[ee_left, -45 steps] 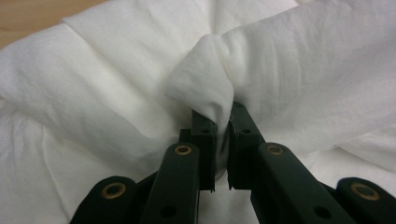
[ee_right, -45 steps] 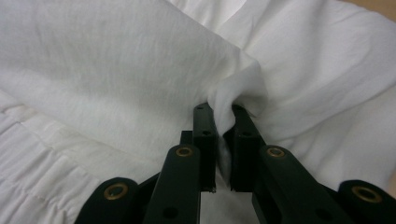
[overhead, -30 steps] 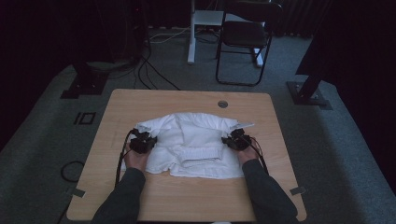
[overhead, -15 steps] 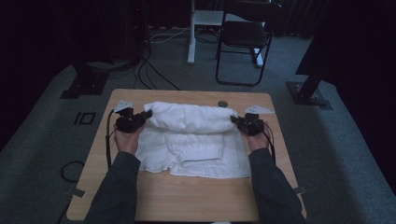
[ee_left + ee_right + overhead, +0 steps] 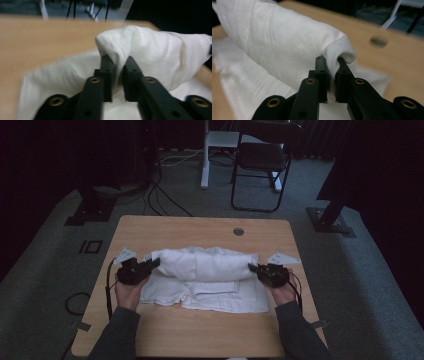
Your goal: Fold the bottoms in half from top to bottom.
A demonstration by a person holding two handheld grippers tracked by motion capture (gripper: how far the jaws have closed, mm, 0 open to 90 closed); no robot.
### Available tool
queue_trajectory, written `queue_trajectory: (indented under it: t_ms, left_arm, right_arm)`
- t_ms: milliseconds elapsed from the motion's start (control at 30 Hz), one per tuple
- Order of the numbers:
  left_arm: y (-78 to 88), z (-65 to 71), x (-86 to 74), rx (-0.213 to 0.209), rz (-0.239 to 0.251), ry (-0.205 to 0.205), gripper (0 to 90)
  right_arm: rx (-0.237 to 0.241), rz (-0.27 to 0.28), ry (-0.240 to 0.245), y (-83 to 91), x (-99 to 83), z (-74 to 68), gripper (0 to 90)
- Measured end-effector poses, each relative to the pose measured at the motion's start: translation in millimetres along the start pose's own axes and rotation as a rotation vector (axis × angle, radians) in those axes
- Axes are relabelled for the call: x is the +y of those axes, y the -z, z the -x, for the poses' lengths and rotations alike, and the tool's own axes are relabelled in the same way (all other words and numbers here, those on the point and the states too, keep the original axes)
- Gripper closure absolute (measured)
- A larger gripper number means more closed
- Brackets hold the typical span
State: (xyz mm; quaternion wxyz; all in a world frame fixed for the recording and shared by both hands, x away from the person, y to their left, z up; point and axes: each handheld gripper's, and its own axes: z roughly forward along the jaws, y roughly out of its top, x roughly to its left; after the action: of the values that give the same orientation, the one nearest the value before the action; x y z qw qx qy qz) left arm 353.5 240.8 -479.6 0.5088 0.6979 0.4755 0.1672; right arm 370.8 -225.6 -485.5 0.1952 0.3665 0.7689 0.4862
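My matt black plastic left tongs and right tongs, with brass-coloured screw insets, pinch a soft white woven cloth; the pale wooden tabletop looks smooth and matt.

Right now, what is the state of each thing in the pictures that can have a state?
White cloth: partly lifted, upper edge held up at both ends, lower part flat on the table.
Left gripper: shut on the cloth's left end.
Right gripper: shut on the cloth's right end.
Table: bare wood around the cloth.
Chair: upright, unoccupied, on the floor beyond the table.
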Motion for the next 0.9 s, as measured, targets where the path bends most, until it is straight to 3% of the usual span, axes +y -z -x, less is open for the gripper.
queue_trajectory:
  t_ms: [33, 67, 100, 133, 167, 267, 300, 400, 533, 667, 767, 900]
  left_arm:
    - [0.0, 0.0, 0.0, 0.0, 0.0, 0.0, 70.9]
    - [0.5, 0.4, -14.0, 0.011, -0.022, 0.001, 64.1]
    - [0.5, 0.4, -14.0, 0.011, -0.022, 0.001, 60.3]
    - [3.4, -0.3, -17.3, 0.02, -0.009, 0.007, 60.3]
    - [9.4, -0.9, -14.3, 0.028, 0.021, 0.016, 54.7]
    - [15.4, 4.3, -1.0, 0.037, 0.056, 0.01, 53.8]
    - [15.6, 8.8, 5.0, 0.043, 0.057, -0.005, 54.1]
    - [8.1, 27.0, 17.4, 0.035, 0.043, -0.075, 57.6]
    - [-18.2, 44.1, 12.6, 0.025, -0.036, -0.131, 60.2]
    - [-41.1, 45.4, -11.0, 0.023, -0.139, -0.132, 57.8]
    - [-47.3, 42.2, -29.1, 0.03, -0.198, -0.142, 59.7]
    - [-49.8, 39.9, -47.0, 0.052, -0.252, -0.182, 82.0]
  right_arm:
    - [0.0, 0.0, 0.0, 0.0, 0.0, 0.0, 81.3]
    - [0.036, -0.045, -0.03, -2.3, -19.6, -3.2, 71.3]
    - [0.036, -0.045, -0.03, -2.3, -19.6, -3.2, 71.3]
    - [0.05, -0.053, -0.038, -2.3, -23.9, -4.0, 64.6]
    - [0.047, -0.036, -0.042, 1.2, -27.1, -6.6, 49.5]
    - [0.033, 0.017, -0.046, 7.8, -19.1, -9.1, 45.0]
    - [0.019, 0.054, -0.04, 11.2, -9.0, -12.1, 44.8]
    - [0.0, 0.059, -0.016, 5.1, 10.7, -22.9, 50.7]
    - [-0.005, -0.003, 0.055, -21.6, 20.3, -40.8, 57.6]
    - [-0.028, -0.116, 0.087, -46.8, 9.7, -48.2, 55.8]
    - [-0.02, -0.149, 0.069, -50.9, -2.0, -46.9, 56.8]
    - [-0.005, -0.184, 0.047, -49.2, -19.8, -43.6, 60.5]
